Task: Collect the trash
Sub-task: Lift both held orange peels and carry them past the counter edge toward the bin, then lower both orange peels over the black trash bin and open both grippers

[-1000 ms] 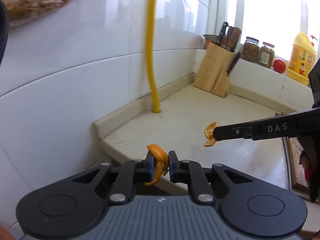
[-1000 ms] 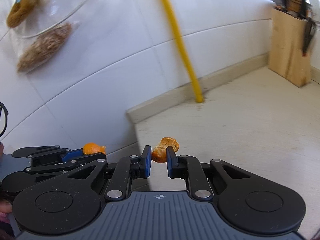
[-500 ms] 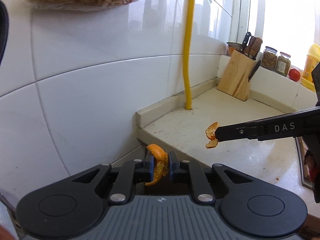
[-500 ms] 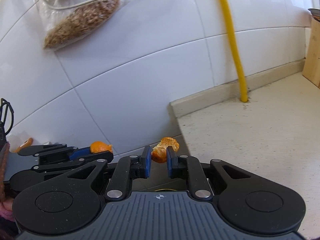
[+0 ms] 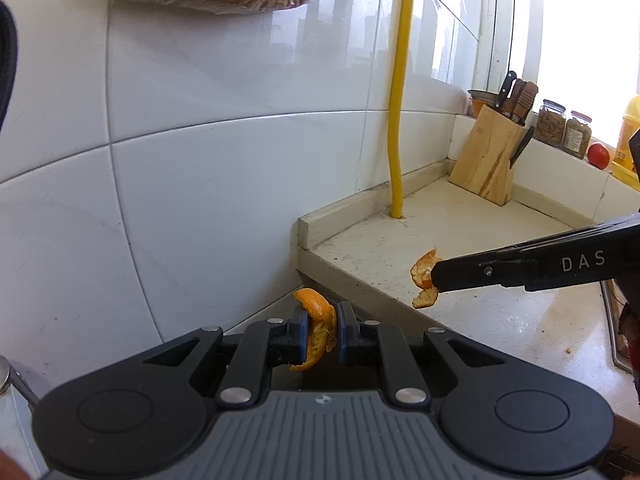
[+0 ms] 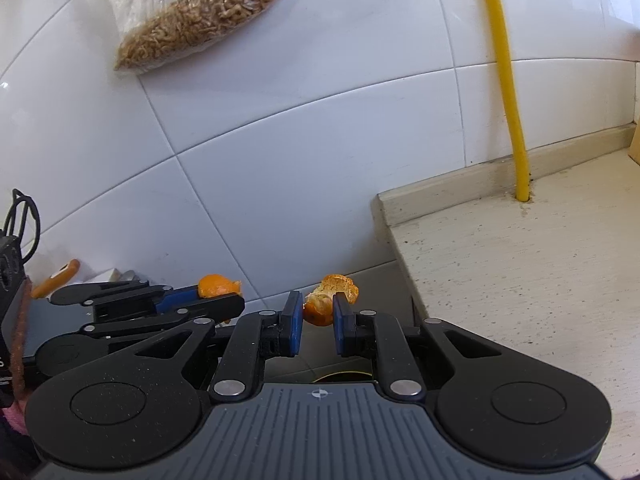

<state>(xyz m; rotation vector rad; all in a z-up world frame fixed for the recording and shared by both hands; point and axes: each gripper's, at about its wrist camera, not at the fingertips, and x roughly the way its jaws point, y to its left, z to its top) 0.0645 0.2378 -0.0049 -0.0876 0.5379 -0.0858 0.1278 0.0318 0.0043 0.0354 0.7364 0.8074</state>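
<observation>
Each hand-held gripper (image 5: 322, 332) (image 6: 316, 322) pinches a light, brittle orange peel (image 5: 316, 330) (image 6: 326, 300); I grip mid-curl, gently.

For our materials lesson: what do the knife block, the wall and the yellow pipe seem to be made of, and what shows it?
Knife block: looks like pale unpainted wood, with visible grain streaks and a matte face.
Wall: seemingly glazed white ceramic tile, with grout lines and glossy reflections.
Yellow pipe: smooth and evenly coloured; plastic or painted metal, the look leaves it open.
</observation>
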